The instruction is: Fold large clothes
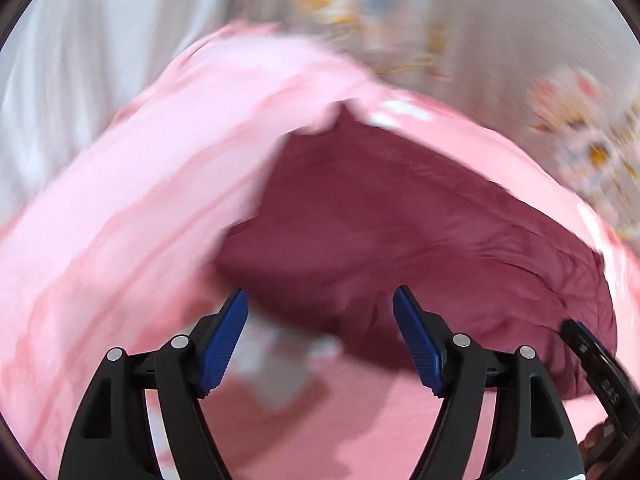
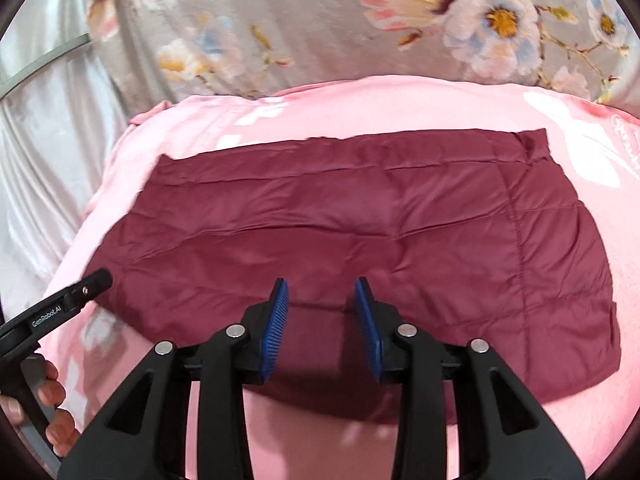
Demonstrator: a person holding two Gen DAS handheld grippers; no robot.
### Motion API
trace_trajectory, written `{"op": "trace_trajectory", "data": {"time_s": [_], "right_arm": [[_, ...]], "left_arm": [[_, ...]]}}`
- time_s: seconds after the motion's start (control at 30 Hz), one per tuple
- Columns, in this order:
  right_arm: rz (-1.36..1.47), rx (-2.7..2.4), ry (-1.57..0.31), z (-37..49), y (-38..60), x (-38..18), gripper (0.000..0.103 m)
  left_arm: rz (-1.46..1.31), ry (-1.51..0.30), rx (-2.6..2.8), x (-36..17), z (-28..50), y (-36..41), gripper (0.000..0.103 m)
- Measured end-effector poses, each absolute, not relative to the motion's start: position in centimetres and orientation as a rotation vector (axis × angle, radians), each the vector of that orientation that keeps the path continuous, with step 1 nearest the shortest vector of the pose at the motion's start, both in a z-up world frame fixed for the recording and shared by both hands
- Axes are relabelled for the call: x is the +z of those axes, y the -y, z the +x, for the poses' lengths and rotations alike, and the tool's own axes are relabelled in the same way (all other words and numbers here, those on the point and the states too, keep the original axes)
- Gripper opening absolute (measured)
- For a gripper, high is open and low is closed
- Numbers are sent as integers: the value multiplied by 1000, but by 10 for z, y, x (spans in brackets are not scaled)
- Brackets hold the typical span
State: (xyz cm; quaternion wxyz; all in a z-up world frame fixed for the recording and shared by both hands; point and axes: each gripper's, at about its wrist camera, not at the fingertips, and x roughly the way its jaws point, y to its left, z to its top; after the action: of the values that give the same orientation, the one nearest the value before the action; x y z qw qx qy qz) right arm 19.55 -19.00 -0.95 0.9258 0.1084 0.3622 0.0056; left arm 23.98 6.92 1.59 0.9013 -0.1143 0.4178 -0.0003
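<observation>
A maroon quilted garment (image 2: 360, 224) lies flat in a folded rectangle on a pink sheet (image 2: 360, 108). My right gripper (image 2: 322, 300) is open and empty, hovering over the garment's near edge. The left gripper shows at the left of the right wrist view (image 2: 86, 286), beside the garment's left end, held by a hand. In the blurred left wrist view my left gripper (image 1: 320, 308) is open and empty, with the garment (image 1: 400, 232) just ahead of it. The right gripper's tip (image 1: 588, 344) shows at the right edge there.
A grey floral bedspread (image 2: 320, 20) lies beyond the pink sheet. White satin fabric (image 2: 44, 152) hangs at the left. The pink sheet (image 1: 140, 184) surrounds the garment on all sides.
</observation>
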Motion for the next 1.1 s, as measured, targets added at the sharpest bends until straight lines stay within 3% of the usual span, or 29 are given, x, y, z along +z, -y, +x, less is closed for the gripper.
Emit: {"op": "trace_trajectory", "data": {"time_s": [0.17,0.43,0.5,0.57,0.73,0.93,1.1], "right_arm": [[219,15,-780,203,173,-22,34],[192,-18,-800,211,169,-38,34],[181,-24,-801,212,168,-39,34],[181,-23,-802,211,168,-39,33],[217,13,-827,202,163,-37,21],[228,234,-879,175,103,-35,21],[285,335,-860,150,97,-20,21]], "left_arm": [[-519,-952,-4,-6,262,-124,73],[-489,-928,-52,-8,287,-101,74],[-480,-926,-93,-5,287,-94,49],[-479,-917,-131,-1,283,-91,12],[-439,-804,-238,44,245,-101,5],[-343,-621,-289,127,186,-113,4],[-237,-555,-386,176,170,-64,5]]}}
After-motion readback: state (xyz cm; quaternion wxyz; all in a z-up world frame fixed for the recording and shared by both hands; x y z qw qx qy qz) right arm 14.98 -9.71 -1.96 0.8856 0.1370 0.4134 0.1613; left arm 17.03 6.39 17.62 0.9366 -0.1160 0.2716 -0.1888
